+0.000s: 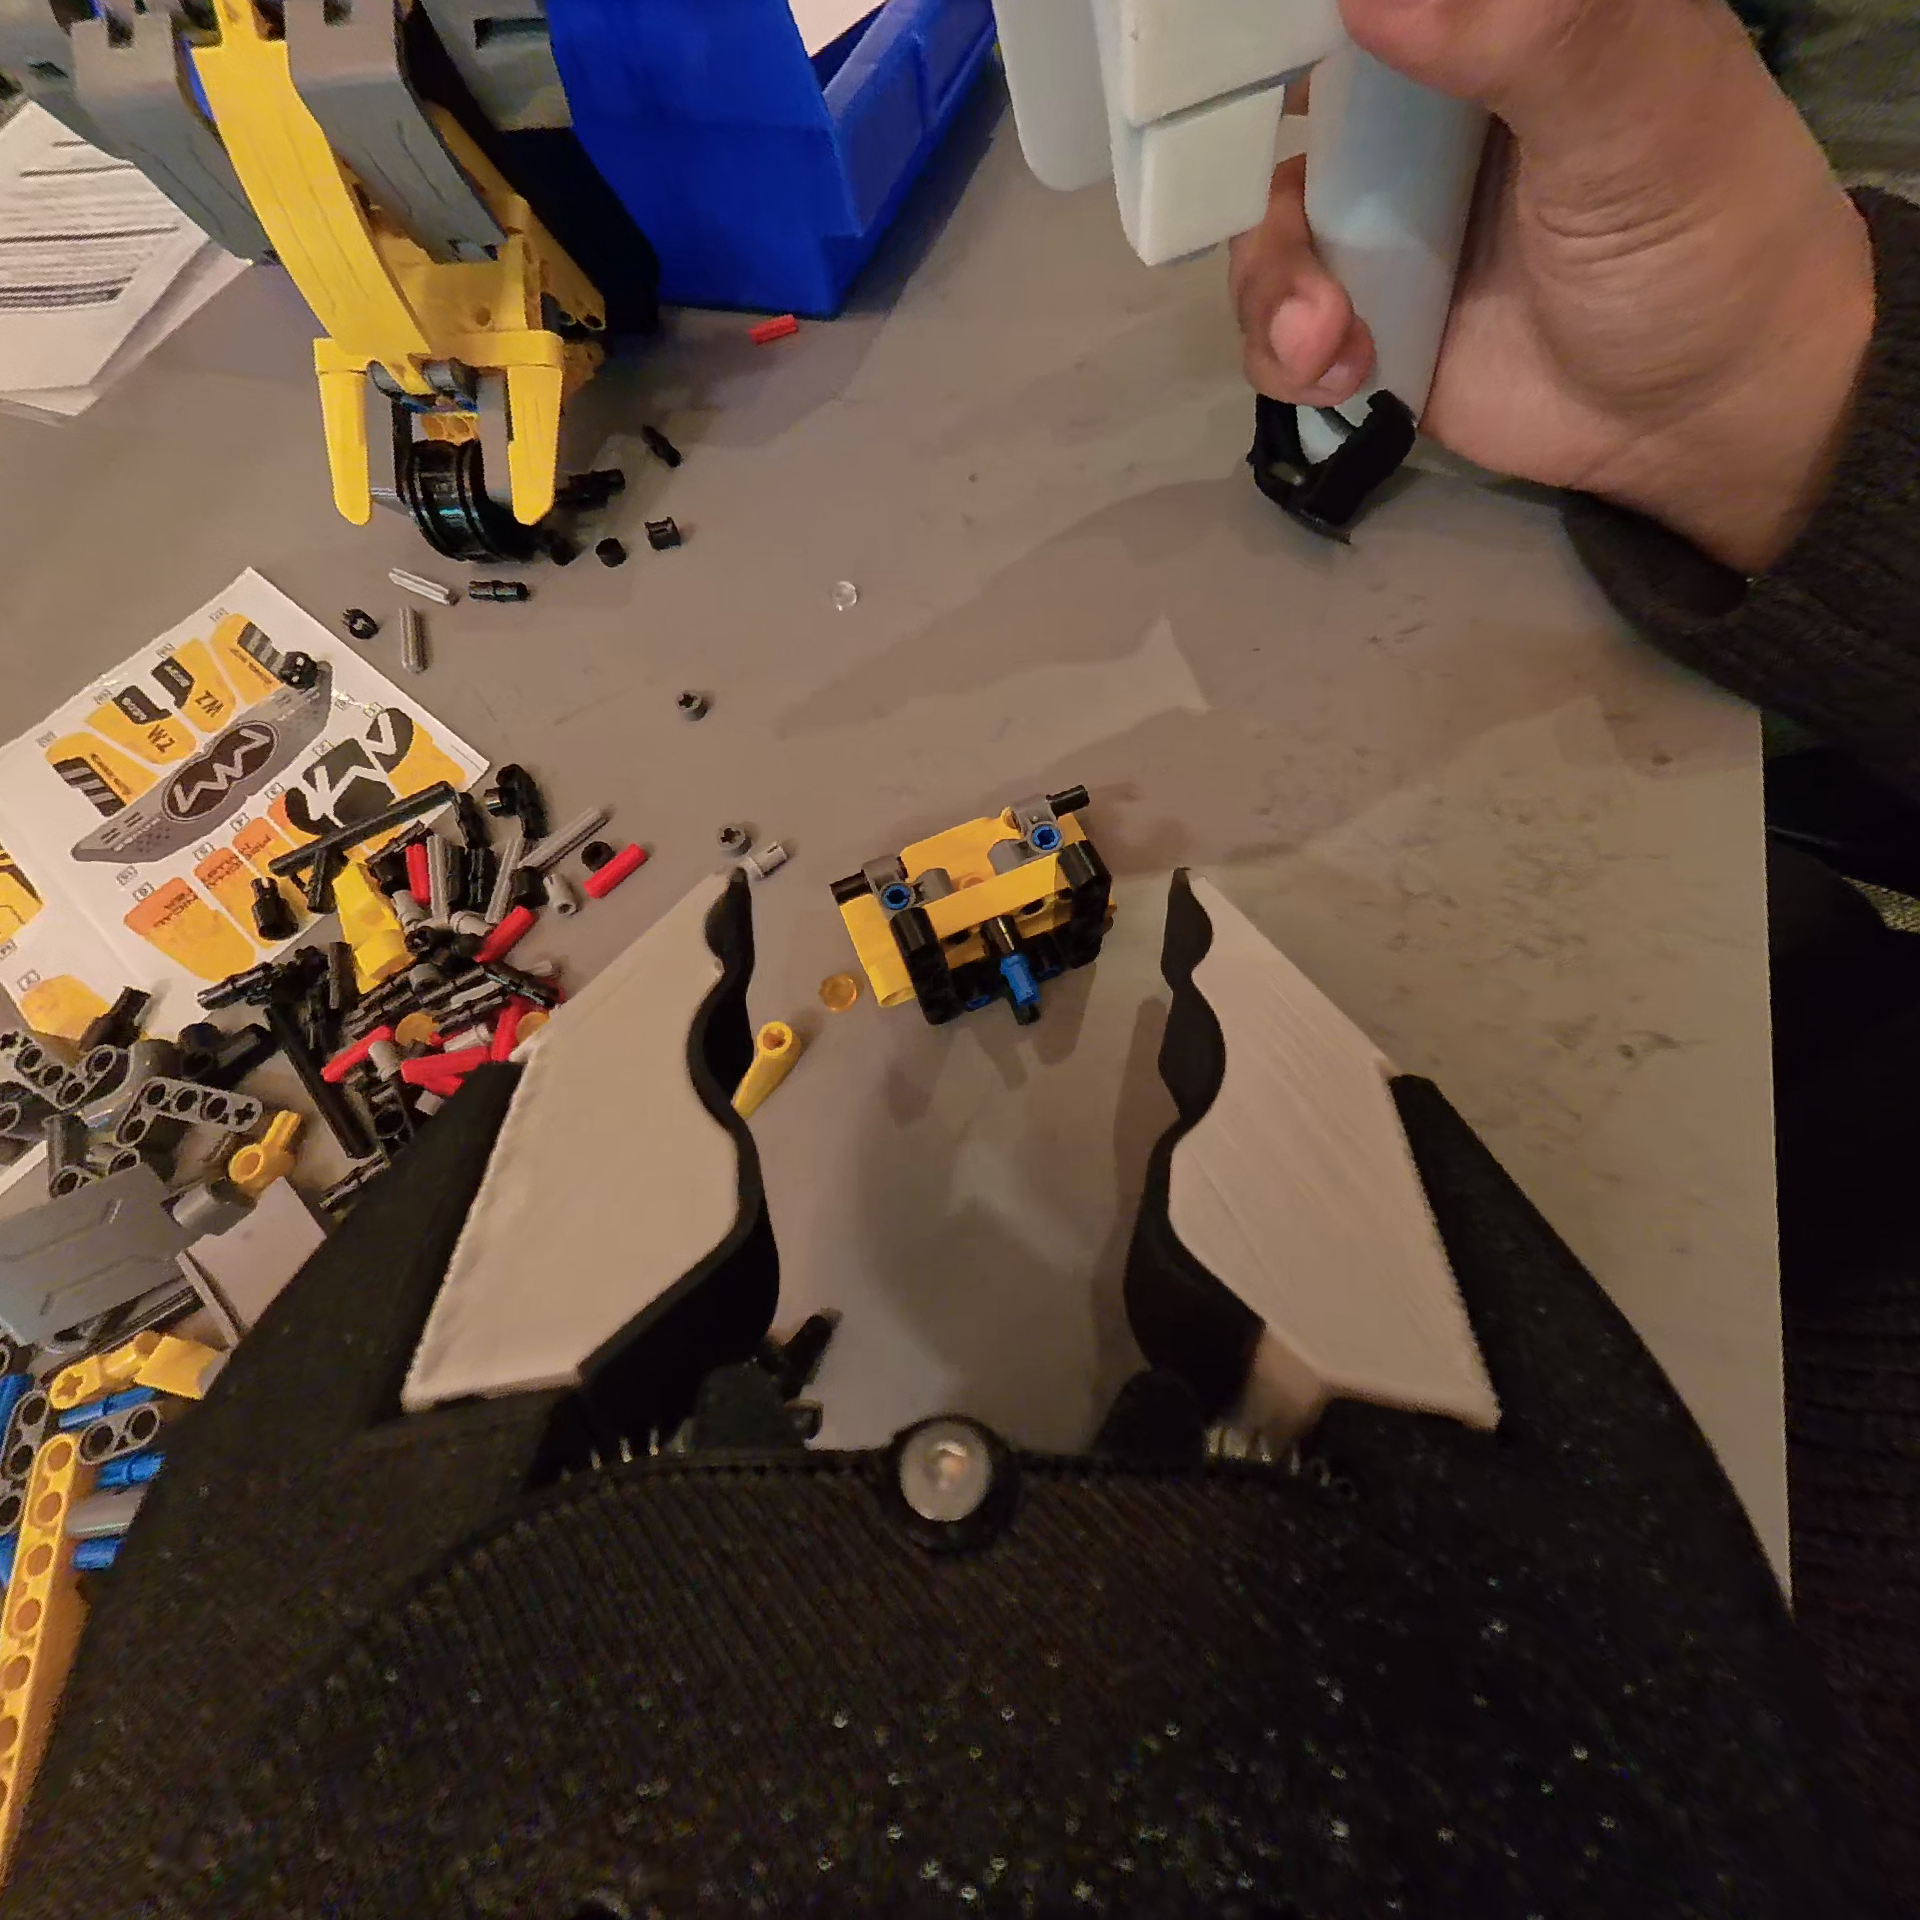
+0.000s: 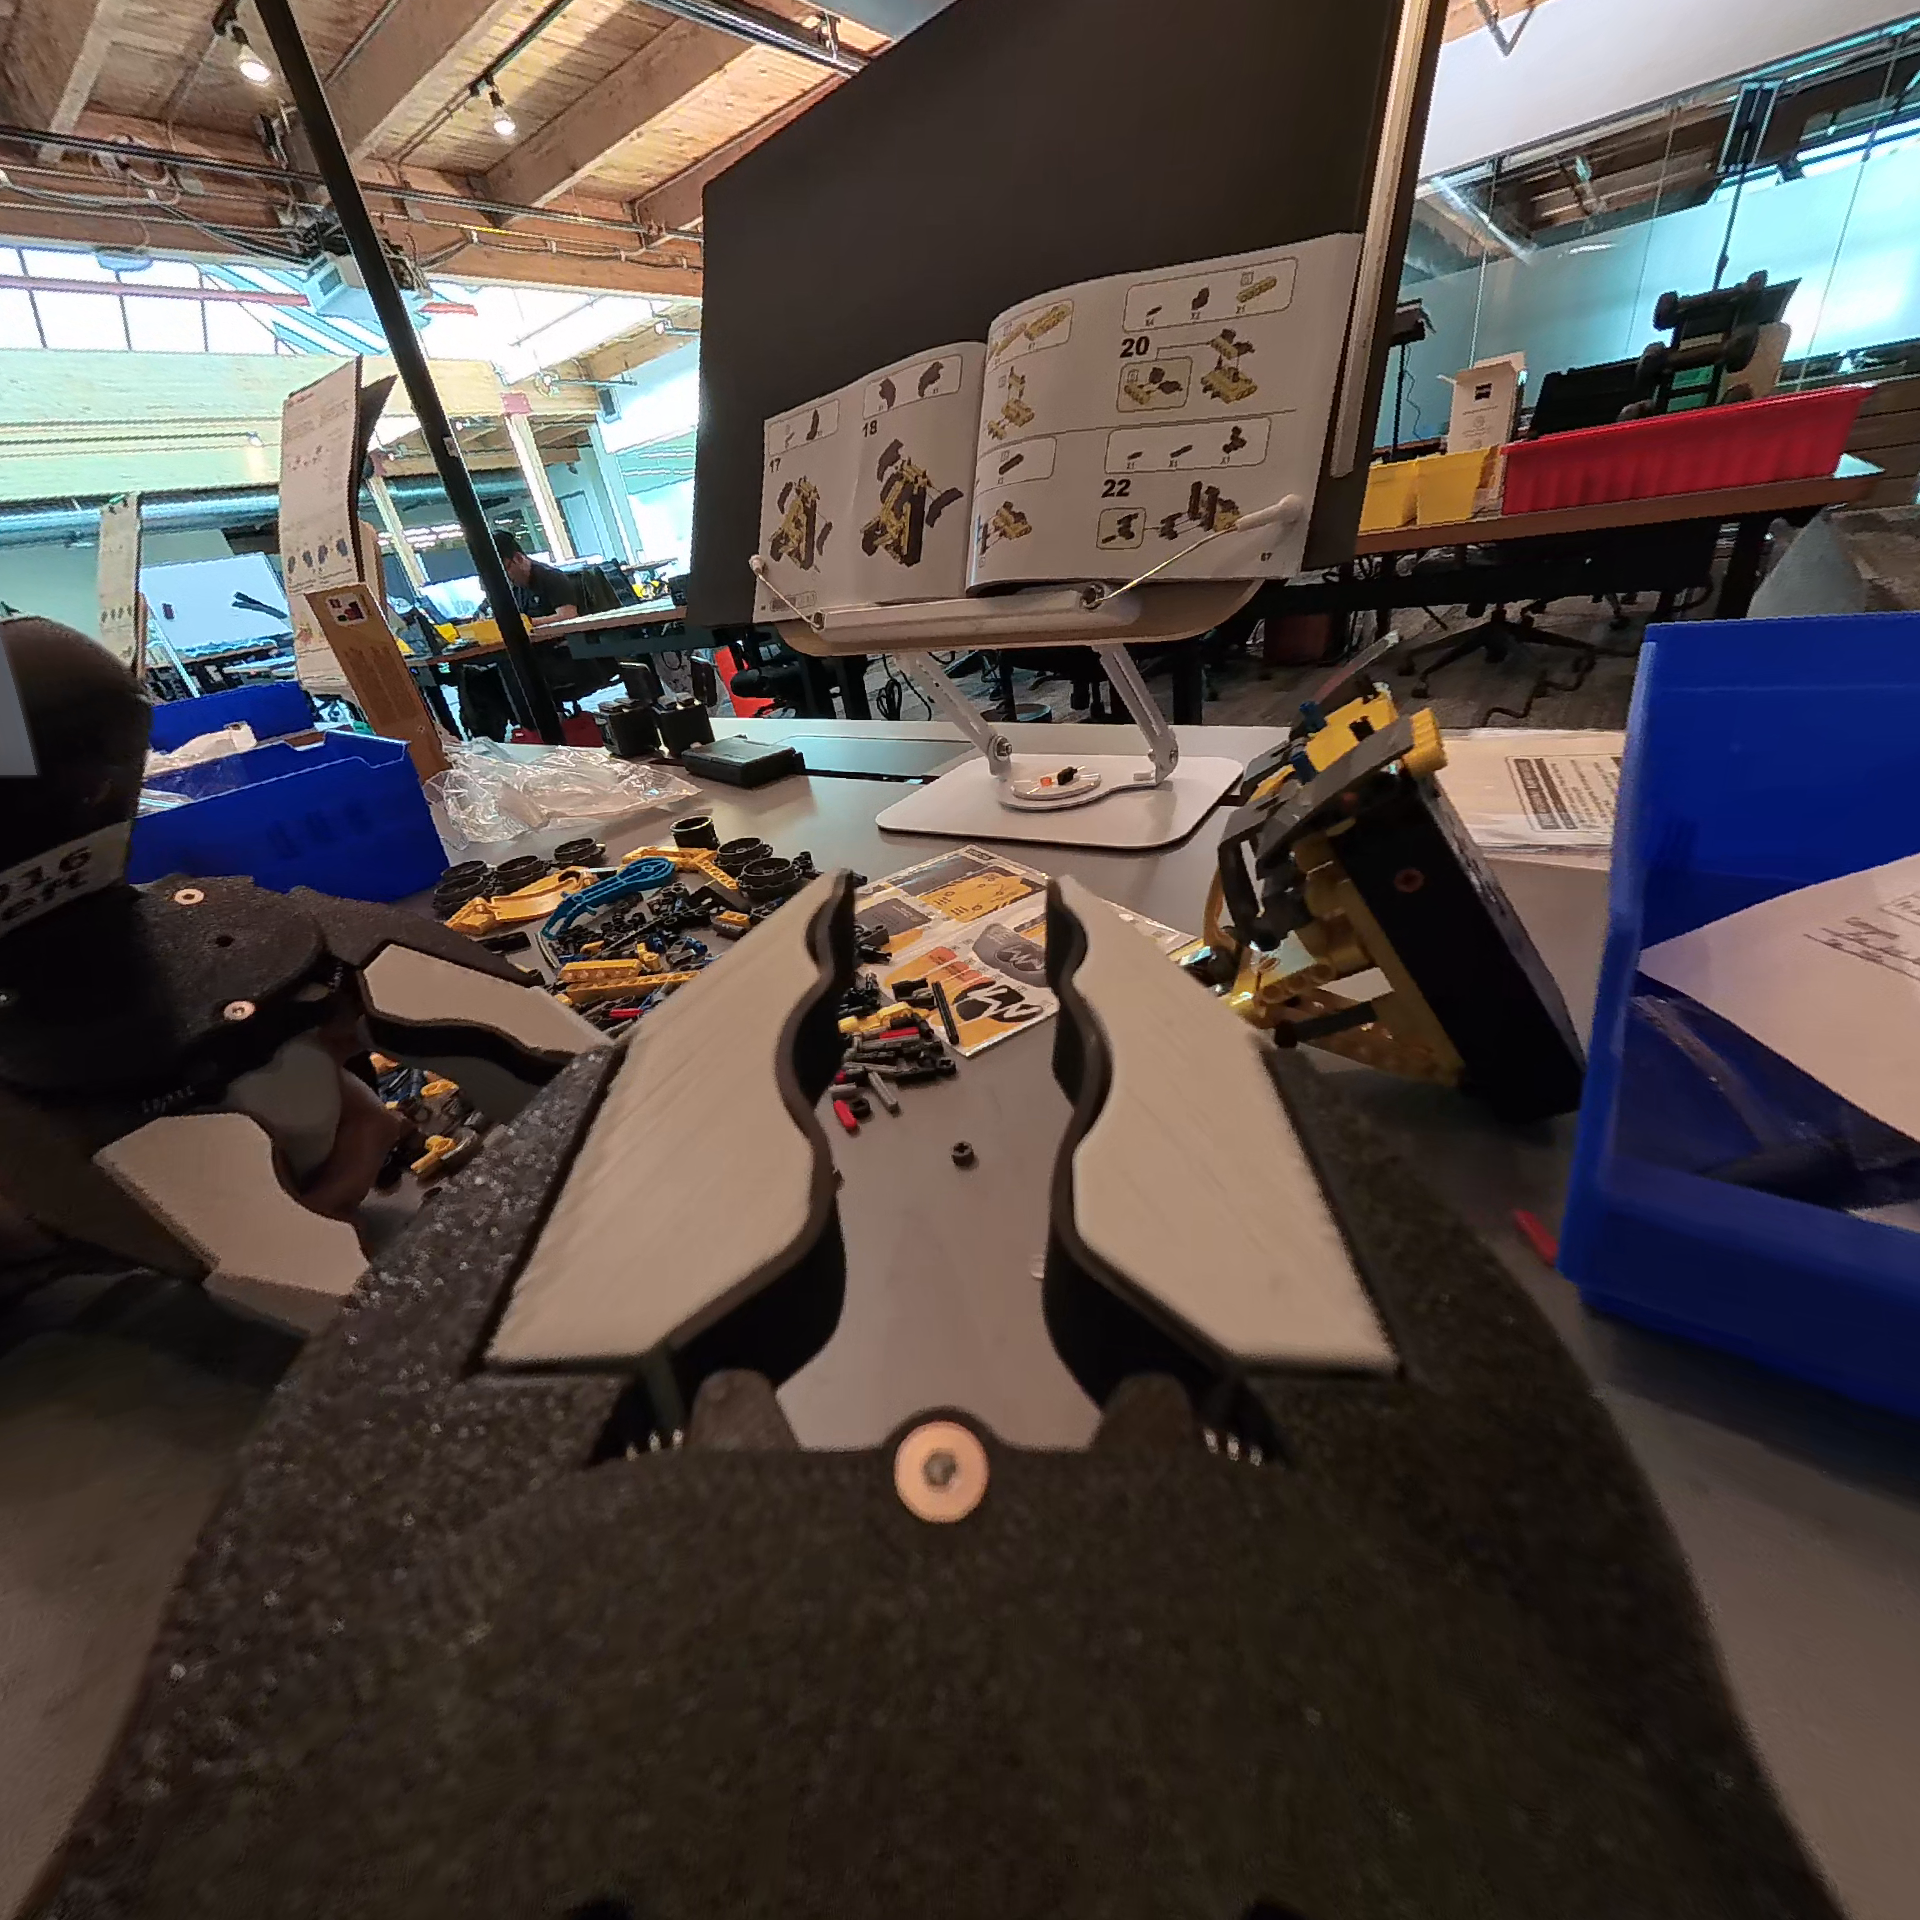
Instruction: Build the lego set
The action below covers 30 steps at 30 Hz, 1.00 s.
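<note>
Over grey table [image 1: 1403, 831], left gripper [image 1: 956, 883] gapes wide, empty, yellow-black block assembly [image 1: 977, 909] just beyond fingertips. Right gripper [image 2: 940, 899] half open, empty, above loose parts [image 2: 883, 1060].

Small assembly [image 1: 977, 914] right of parts pile [image 1: 416, 977]

- My left gripper [image 1: 956, 883] hovers with fingers spread wide, holding nothing, just short of a small yellow-and-black brick assembly [image 1: 977, 914] lying on the grey table [image 1: 1351, 935].
- My right gripper [image 2: 945, 894] is parted and empty above scattered loose brick pieces [image 2: 883, 1060].
</note>
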Available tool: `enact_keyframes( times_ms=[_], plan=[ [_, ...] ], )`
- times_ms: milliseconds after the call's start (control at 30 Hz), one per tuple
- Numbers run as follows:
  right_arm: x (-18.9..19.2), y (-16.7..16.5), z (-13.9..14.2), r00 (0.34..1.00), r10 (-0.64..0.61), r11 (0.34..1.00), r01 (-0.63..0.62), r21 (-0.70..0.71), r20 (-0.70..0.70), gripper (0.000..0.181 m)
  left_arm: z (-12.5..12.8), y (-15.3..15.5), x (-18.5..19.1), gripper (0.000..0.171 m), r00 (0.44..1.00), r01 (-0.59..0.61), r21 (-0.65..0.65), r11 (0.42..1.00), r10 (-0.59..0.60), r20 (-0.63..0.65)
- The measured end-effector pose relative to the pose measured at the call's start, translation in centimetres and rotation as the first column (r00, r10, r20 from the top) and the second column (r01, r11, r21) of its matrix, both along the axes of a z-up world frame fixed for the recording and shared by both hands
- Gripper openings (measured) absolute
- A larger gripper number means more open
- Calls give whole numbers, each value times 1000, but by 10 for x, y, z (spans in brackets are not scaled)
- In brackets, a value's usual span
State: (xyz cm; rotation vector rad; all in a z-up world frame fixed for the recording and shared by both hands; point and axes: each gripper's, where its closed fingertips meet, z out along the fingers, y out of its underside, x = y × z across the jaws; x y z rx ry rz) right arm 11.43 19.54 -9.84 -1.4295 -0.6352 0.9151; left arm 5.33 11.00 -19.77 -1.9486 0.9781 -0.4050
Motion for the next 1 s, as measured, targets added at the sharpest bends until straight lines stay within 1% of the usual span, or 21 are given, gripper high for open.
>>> enact_keyframes(
  times_ms=[133, 367, 467, 600, 667, 1000],
  plan=[
    [-2, -3, -1, 1000, 24, 1000, -24, -17, -2, 36, 2, 2, -2, 78, 1000, -17, -10, 1000, 17, 20],
    [-3, -2, -1, 1000, 26, 999, -26, -21, -1, 36, 5, 4, -4, 79, 998, -30, -11, 999, 31, 47],
    [-3, -2, -2, 1000, 28, 999, -28, -26, -1, 36, 3, 3, -3, 78, 999, -20, -18, 1000, 21, 33],
    [-5, -3, -3, 999, 44, 998, -44, -35, 0, 35, -11, -1, 0, 87, 1000, 6, -80, 997, -8, -30],
    [-6, -3, -4, 999, 50, 998, -50, -37, 5, 35, -17, -2, 0, 88, 998, 9, -99, 995, -14, -58],
    [-7, -2, -5, 999, 49, 998, -48, -43, 8, 34, -18, -2, 0, 88, 997, 5, -99, 995, -12, -70]
  ],
)
